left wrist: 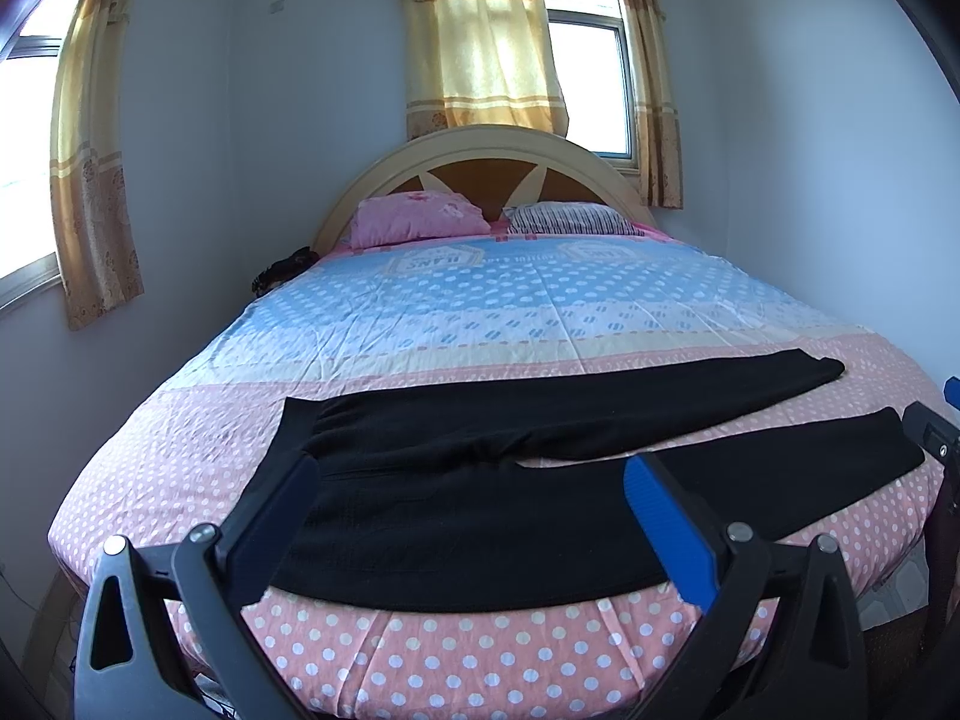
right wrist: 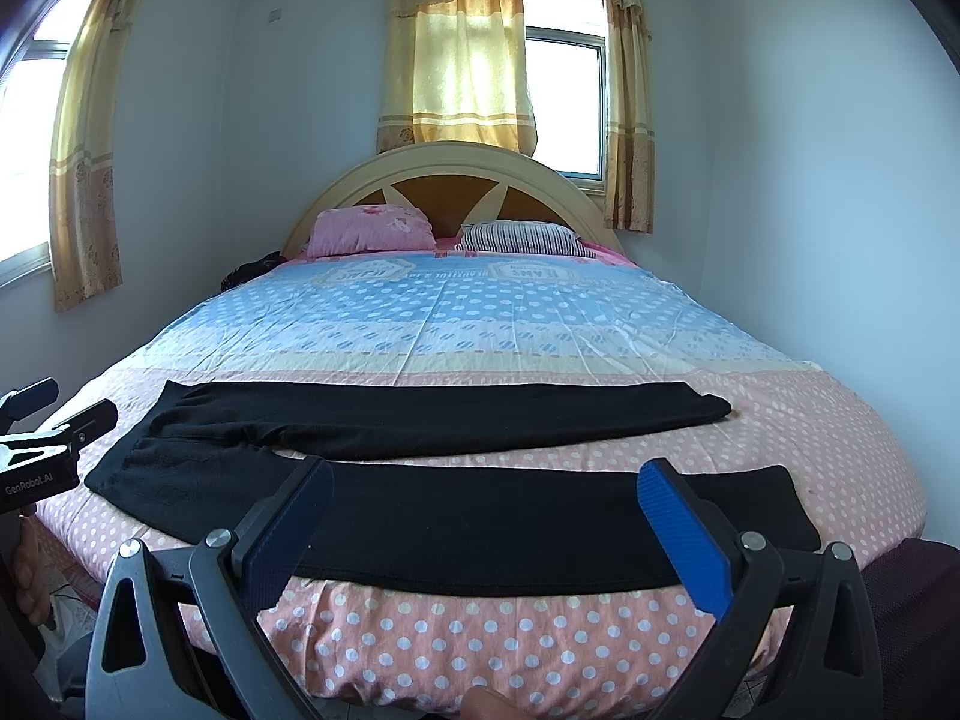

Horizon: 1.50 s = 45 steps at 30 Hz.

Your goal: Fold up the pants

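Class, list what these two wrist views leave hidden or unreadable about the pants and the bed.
- Left view: the left gripper fingers cover parts of the black pants.
- Right view: the right gripper fingers cover parts of the near leg.
- Both views: the dark bundle beside the pink pillow is too small to identify.

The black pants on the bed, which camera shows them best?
The right wrist view: the whole black pants show, waistband to both leg ends, spread on the bed. In the left wrist view the near leg's end runs behind the right gripper at the frame edge.
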### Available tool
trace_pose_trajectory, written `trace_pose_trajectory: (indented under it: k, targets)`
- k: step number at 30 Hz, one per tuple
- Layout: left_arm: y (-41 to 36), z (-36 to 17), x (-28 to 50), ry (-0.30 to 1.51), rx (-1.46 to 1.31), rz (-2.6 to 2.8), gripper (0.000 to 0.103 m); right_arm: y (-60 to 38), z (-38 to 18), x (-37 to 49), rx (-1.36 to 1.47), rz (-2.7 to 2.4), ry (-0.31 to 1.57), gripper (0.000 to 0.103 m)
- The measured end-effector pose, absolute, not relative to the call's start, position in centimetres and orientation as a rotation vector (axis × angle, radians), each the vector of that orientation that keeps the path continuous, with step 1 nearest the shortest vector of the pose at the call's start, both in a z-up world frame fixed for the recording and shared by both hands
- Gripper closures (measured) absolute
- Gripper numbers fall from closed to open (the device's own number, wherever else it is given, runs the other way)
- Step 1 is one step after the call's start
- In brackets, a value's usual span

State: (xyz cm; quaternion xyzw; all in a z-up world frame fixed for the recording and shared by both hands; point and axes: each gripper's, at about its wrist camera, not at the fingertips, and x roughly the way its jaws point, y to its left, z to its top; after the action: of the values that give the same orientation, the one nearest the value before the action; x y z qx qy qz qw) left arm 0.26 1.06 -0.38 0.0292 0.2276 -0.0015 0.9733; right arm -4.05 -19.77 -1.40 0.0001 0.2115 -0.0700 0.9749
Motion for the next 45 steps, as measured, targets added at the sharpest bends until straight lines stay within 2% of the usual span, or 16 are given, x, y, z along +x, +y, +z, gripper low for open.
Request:
trace_pose_trajectory:
  k: [30,35,41,42,44,45]
  targets:
    - [1.5,-1.8,1.3,0.477,0.068,-0.023,0.000,-20.5,-2.9,-3.1,0.006,-0.068,0.455,0.001]
    - [3.6,-2.7,5.3,0.517,0.089,-0.034,0.000,-23.0,-4.5,-0.3,0.014,-0.090,0.536,0.001]
    - [10.4,-3.8,13.7,0.563,0.114,0.079,0.000,-29.4,-5.7,3.9,0.143,-0.127,0.612,0.002]
    - [12.1,-4.1,15.1,0.568,0.126,0.113,0.000,-30.3,-5.8,4.5,0.146,-0.138,0.621,0.003]
    - [15.2,-4.9,17.8,0.597,0.141,0.178,0.000,-32.3,-6.1,6.0,0.144,-0.156,0.649,0.013]
    - [16.3,-5.3,18.7,0.611,0.140,0.192,0.000,-33.2,-6.4,6.8,0.149,-0.157,0.669,0.025]
